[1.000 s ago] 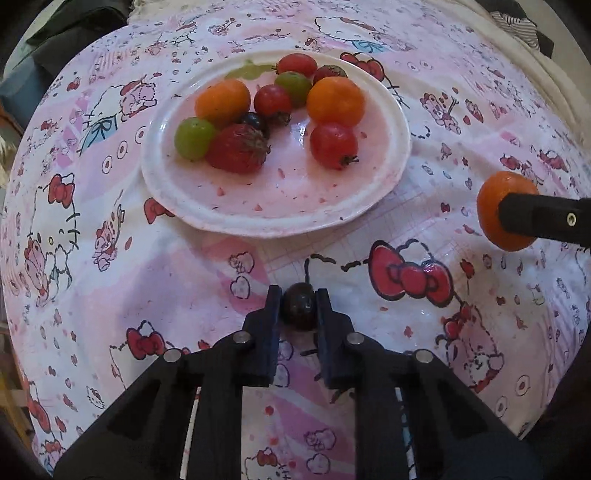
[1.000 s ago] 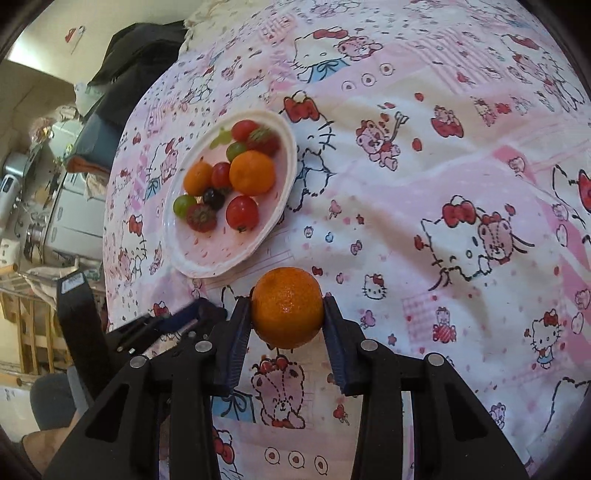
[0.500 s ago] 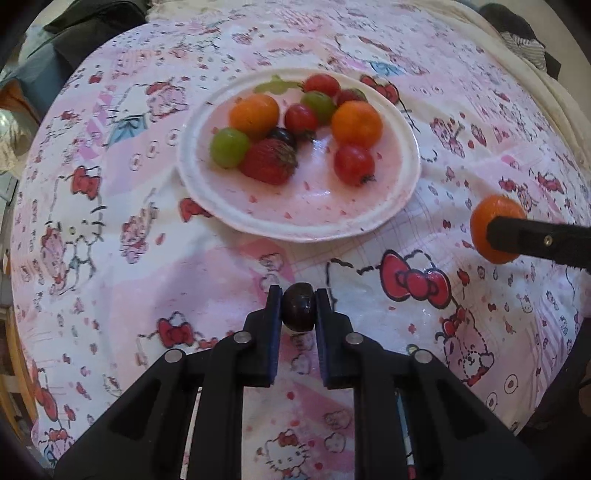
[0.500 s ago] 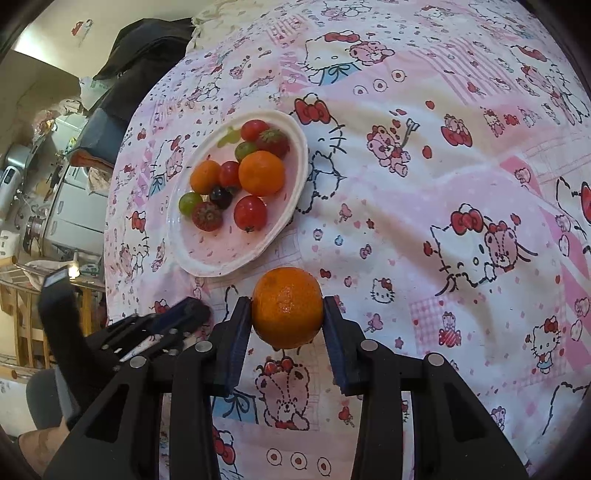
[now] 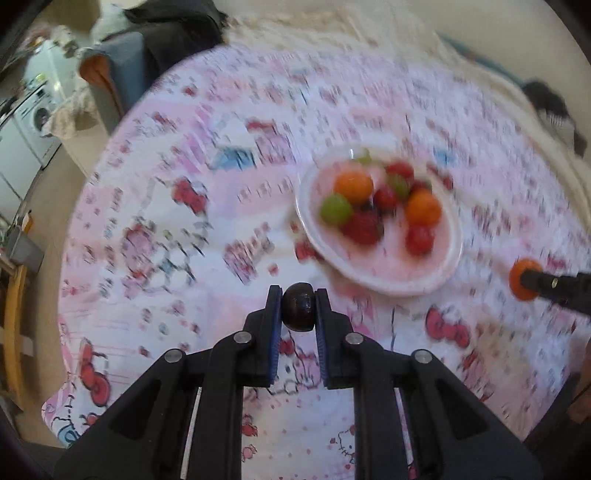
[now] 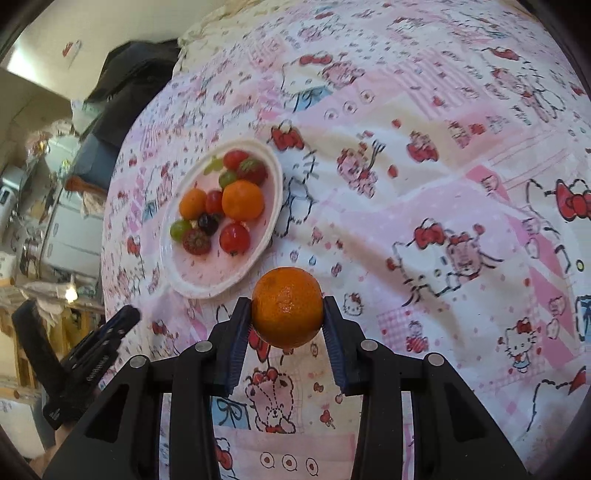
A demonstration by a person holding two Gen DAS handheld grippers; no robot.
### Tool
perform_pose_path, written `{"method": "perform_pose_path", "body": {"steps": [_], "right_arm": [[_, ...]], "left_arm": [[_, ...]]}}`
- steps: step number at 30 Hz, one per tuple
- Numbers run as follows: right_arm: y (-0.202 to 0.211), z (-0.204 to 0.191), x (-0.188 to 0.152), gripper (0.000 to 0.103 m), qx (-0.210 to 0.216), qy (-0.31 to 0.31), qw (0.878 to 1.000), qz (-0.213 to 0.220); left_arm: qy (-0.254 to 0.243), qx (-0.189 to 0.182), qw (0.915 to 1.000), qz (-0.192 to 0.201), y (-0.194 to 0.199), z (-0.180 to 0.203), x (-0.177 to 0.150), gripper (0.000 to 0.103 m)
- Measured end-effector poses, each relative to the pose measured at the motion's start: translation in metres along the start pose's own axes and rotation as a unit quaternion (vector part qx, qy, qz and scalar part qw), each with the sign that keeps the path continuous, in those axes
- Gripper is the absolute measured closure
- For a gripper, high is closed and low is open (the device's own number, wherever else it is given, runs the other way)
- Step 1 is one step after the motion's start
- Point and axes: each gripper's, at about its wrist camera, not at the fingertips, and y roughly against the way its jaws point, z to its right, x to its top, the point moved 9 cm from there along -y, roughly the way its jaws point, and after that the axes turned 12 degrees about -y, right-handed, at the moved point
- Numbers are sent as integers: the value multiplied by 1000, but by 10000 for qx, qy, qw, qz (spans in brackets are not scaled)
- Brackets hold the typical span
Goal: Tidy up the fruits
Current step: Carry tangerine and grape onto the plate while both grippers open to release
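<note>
My left gripper (image 5: 298, 308) is shut on a small dark cherry tomato (image 5: 298, 312), held above the cloth, left of and short of the white plate (image 5: 448, 275). The plate carries several fruits: oranges, red tomatoes, green ones and a strawberry. My right gripper (image 6: 287, 314) is shut on an orange (image 6: 287, 308), just right of and short of the plate (image 6: 275, 192). In the left wrist view that orange (image 5: 517, 283) shows at the right edge, in the right gripper's fingers (image 5: 554, 286). The left gripper (image 6: 92, 354) appears at the lower left of the right wrist view.
A pink cartoon-print cloth (image 6: 424, 206) covers the whole surface. Dark clothing (image 5: 173, 33) lies at its far edge. White appliances (image 5: 26, 118) and a wooden frame (image 5: 14, 325) stand off the left side.
The left gripper has risen and swung left with the dark tomato, so the plate now lies further off to its right. The right gripper has held still with the orange.
</note>
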Motion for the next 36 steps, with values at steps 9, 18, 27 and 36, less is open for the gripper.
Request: {"method": "perform_pose_path", "body": {"steps": [9,18,27,36], "right_arm": [[49,-32,30,63,459,190,9955,811],[65,-71,53,63,999,510,9882,1044],[30,-79,70,63,1005,419,9918,667],[-20,-82,71,63,859,463,9952,49]], "left_arm": [[-1,231,9975,671,46,-18,34,89],[-186,184,9974,670,48,-18,59,89],[-400,189,9969,644,26,-12,86,89],[-735,-188,9968,256,-25,25,86,89]]}}
